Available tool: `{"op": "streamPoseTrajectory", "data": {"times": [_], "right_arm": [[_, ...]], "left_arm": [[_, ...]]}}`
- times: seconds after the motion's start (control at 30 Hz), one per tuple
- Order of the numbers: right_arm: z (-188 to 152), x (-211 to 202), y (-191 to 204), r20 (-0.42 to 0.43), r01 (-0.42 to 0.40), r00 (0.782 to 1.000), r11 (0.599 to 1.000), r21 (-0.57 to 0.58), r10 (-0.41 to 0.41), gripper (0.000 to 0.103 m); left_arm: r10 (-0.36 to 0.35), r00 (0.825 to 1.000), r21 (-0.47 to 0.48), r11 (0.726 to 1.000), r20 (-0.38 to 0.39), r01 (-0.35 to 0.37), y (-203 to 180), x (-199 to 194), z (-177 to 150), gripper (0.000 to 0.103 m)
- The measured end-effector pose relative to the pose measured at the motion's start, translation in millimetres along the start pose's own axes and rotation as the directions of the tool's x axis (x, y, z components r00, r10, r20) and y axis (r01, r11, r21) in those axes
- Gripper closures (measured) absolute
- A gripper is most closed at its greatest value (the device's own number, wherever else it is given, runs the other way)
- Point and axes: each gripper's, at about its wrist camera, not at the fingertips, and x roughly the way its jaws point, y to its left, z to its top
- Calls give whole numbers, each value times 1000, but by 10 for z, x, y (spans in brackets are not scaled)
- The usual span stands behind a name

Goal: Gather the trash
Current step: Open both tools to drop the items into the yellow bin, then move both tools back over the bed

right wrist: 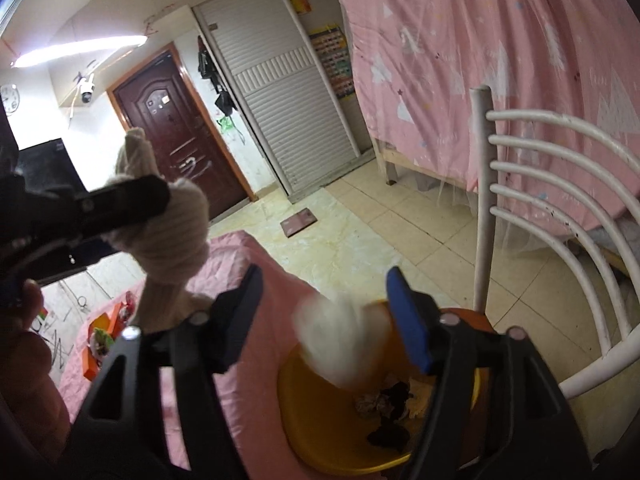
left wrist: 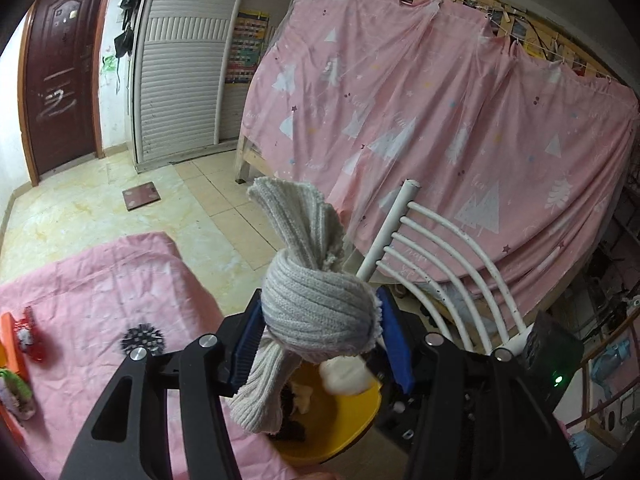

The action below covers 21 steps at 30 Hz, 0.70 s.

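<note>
- Now, the left gripper (left wrist: pixel 320 320) is pinching a knotted grey sock (left wrist: pixel 316 312) above the yellow bin (left wrist: pixel 344 436) beside the pink-covered table's (left wrist: pixel 100 292) edge.
- Spread wide, the right gripper (right wrist: pixel 324 312) is hanging over the bin with a blurred white wad (right wrist: pixel 336 344) between its fingers.

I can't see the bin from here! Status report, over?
Left gripper shut on knotted sock. Right gripper open, white wad blurred over yellow bin. Nothing blocking.

no readable text, wall posters' print too small
</note>
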Motion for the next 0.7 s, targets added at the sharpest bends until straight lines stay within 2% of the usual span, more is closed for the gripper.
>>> {"op": "streamPoseTrajectory", "data": {"times": [0.33, 0.53, 0.7], "right_arm": [[-20, 75, -126, -11, 13, 1000, 999, 34, -12, 36], [-37, 82, 11, -15, -5, 1000, 1000, 2, 5, 36], [-46, 126, 227, -26, -34, 999, 998, -51, 33, 34]], "left_arm": [[26, 1000, -3, 1000, 4, -26, 17, 19, 42, 50], [35, 999, -6, 999, 14, -35, 93, -134, 37, 50], [58, 998, -29, 998, 38, -57, 297, -385, 12, 44]]}}
